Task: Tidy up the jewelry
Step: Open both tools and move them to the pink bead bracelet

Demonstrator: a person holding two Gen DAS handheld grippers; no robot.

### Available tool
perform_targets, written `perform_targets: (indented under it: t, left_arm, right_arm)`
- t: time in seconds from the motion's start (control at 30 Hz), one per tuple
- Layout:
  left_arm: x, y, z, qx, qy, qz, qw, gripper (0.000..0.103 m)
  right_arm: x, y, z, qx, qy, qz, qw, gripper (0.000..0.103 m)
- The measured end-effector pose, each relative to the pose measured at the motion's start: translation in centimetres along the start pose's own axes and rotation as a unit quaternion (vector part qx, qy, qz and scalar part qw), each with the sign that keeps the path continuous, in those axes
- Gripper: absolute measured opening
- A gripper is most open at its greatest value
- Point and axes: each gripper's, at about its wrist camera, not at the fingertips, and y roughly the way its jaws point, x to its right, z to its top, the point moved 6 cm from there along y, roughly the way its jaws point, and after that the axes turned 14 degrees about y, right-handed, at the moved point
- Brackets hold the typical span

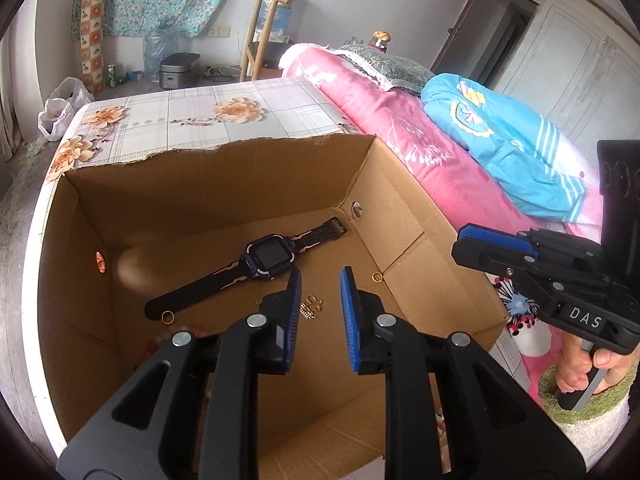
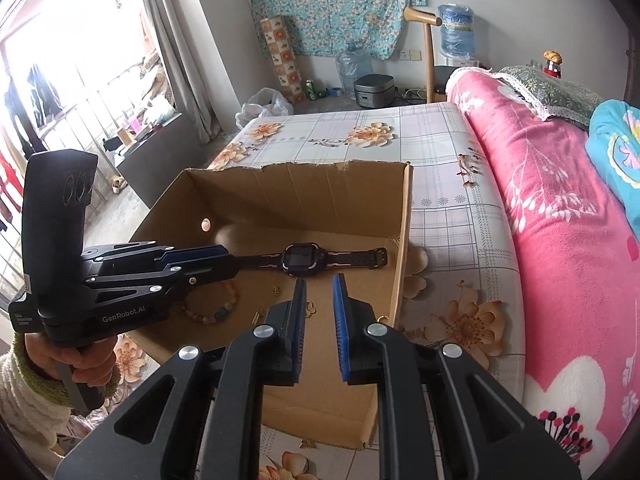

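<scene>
Left claw (image 1: pixel 320 280) slightly parted, empty, over cardboard box (image 1: pixel 224 176) at frame centre. Right claw (image 2: pixel 319 284) likewise narrowly open, holding nothing. Inside box: watch (image 1: pixel 266 258) mid-frame, gold charm (image 1: pixel 312 307) below it, bead bracelet (image 2: pixel 218 314) lower left.

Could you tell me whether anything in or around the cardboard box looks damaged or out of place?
The box's far top edge is ragged, as if its flap was torn off. The watch and small gold pieces lie loose on its floor.
</scene>
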Motion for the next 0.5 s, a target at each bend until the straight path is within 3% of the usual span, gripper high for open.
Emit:
perform_targets:
  t: [0.13, 0.23, 0.3, 0.43, 0.5]
  left_arm:
    - [1.5, -3.7, -1.4, 0.032, 0.023, -0.008, 0.9992, 0.031]
    - [3.0, -6.6, -3.5, 0.049, 0.042, 0.002, 0.9979, 0.057]
    - [4.1, -8.3, -5.4, 0.056, 0.051, 0.002, 0.9972, 0.066]
    - [6.1, -10.3, -9.1, 0.057, 0.058, -0.013, 0.9966, 0.079]
    - [7.0, -10.2, -11.0, 0.041, 0.063, -0.014, 0.997, 0.084]
  right_arm:
    - [-0.3, -4.2, -1.3, 0.044, -0.003, 0.01, 0.999, 0.024]
    - [-0.9, -8.1, -3.8, 0.077, -0.02, 0.026, 0.996, 0.024]
    - [-0.8, -10.3, -6.0, 0.09, -0.022, 0.03, 0.995, 0.025]
    - [1.3, -12.0, -10.3, 0.085, 0.019, 0.02, 0.996, 0.029]
    - [3.1, -11.0, -12.2, 0.064, 0.04, -0.015, 0.997, 0.029]
